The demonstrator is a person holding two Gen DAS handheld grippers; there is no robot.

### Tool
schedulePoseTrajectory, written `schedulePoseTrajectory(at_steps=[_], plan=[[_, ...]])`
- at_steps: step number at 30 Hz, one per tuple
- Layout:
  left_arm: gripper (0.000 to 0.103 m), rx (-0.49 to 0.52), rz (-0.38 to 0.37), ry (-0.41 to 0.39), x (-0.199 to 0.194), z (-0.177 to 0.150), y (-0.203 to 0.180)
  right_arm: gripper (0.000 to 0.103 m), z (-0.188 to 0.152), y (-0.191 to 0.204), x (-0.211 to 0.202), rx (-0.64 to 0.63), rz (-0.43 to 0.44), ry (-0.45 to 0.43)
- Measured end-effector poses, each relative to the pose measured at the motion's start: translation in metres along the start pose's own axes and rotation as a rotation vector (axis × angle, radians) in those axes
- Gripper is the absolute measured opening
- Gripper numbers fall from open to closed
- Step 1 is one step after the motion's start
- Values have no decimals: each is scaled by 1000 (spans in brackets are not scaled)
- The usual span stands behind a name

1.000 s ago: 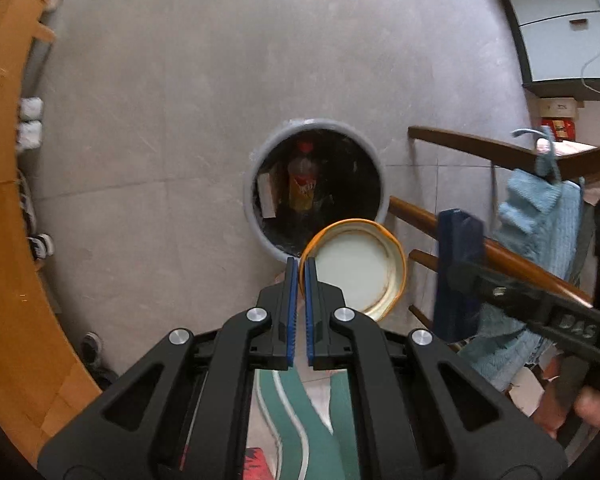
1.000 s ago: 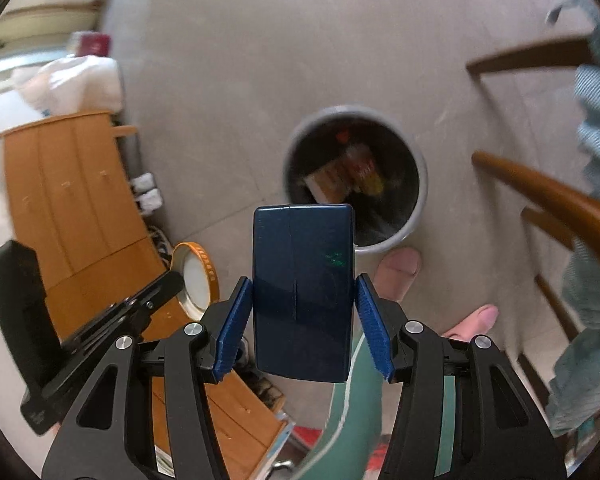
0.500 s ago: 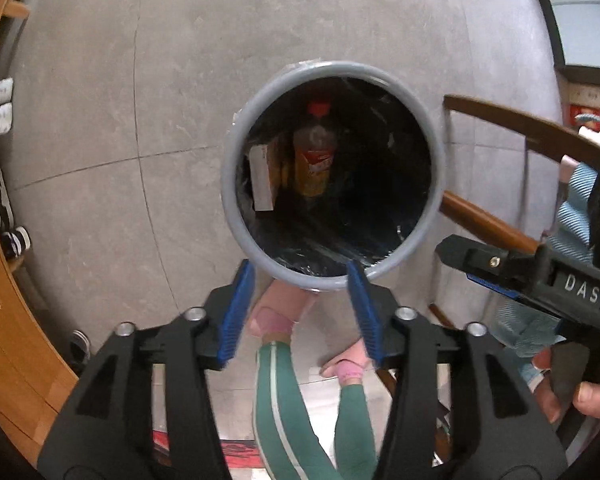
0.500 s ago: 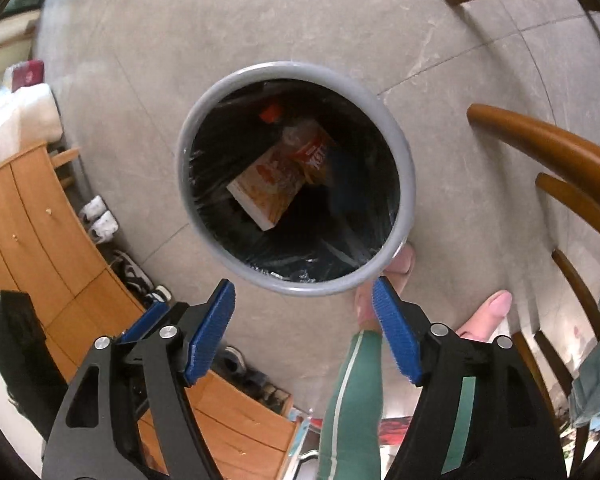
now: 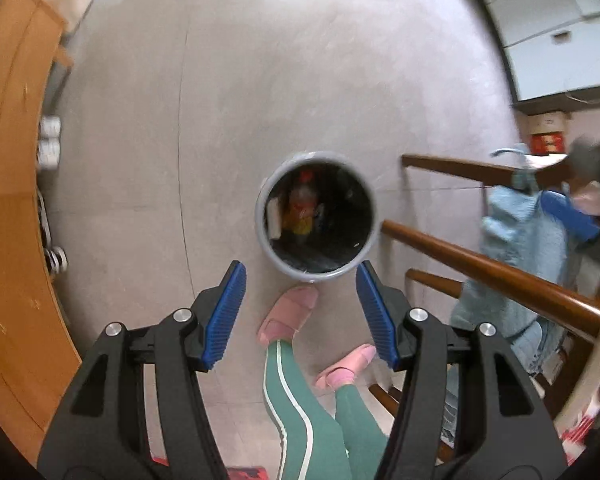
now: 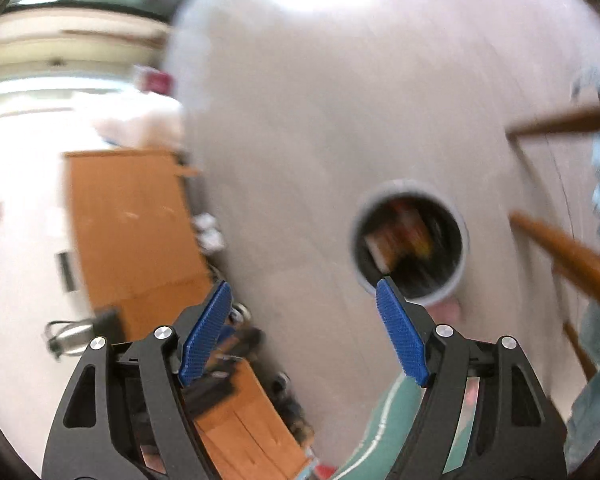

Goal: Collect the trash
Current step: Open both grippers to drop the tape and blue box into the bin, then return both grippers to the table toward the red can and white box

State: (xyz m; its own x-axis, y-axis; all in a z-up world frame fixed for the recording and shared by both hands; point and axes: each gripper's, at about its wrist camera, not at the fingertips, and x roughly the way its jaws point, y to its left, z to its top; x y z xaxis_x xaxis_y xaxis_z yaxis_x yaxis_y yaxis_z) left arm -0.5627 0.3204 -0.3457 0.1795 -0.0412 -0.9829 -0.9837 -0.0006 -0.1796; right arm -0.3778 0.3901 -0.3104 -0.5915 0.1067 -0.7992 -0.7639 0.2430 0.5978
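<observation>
A grey round trash bin [image 5: 265,236] with a black liner stands on the grey floor below me; it also shows blurred in the right wrist view [image 6: 462,256]. Inside lie a red-and-yellow bottle [image 5: 300,210] and a pale carton [image 5: 275,220]. My left gripper [image 5: 300,312] is open and empty, high above the bin's near rim. My right gripper [image 6: 304,332] is open and empty, held high and left of the bin. The right gripper's blue pad [image 5: 568,216] shows at the far right of the left wrist view.
A wooden chair [image 5: 480,268] with a blue towel [image 5: 516,224] stands right of the bin. An orange wooden cabinet [image 5: 8,200] runs along the left, shoes [image 5: 50,144] beside it. My feet in pink slippers [image 5: 288,316] stand just before the bin. White drawers [image 5: 556,40] are far right.
Both grippers opened and dropped the orange-rimmed lid and the dark blue box into the bin, then rose away from it. The right view now swings left, blurred.
</observation>
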Motion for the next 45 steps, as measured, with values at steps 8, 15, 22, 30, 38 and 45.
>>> schedulePoseTrajectory(at_steps=[8,15,22,30,38,45], plan=[[55,290,-129,-124,-113,-7,-147,75,-34,-9,-202,-44,-80,-268],[55,645,-289,-117,-154,-75,-324,75,-138,-113,-342,168,-154,-486],[62,1041,-352,-4,-144,-188,-474,80,-301,-235,-457,509,-241,-707],[65,1347,-353,116,-124,-309,-577,80,-470,-325,-488,883,-265,-843],[70,1489,-280,218,-89,-384,-632,82,-553,-375,-460,1060,-228,-817],[70,1496,-207,261,-56,-408,-654,82,-561,-394,-436,1092,-175,-782]])
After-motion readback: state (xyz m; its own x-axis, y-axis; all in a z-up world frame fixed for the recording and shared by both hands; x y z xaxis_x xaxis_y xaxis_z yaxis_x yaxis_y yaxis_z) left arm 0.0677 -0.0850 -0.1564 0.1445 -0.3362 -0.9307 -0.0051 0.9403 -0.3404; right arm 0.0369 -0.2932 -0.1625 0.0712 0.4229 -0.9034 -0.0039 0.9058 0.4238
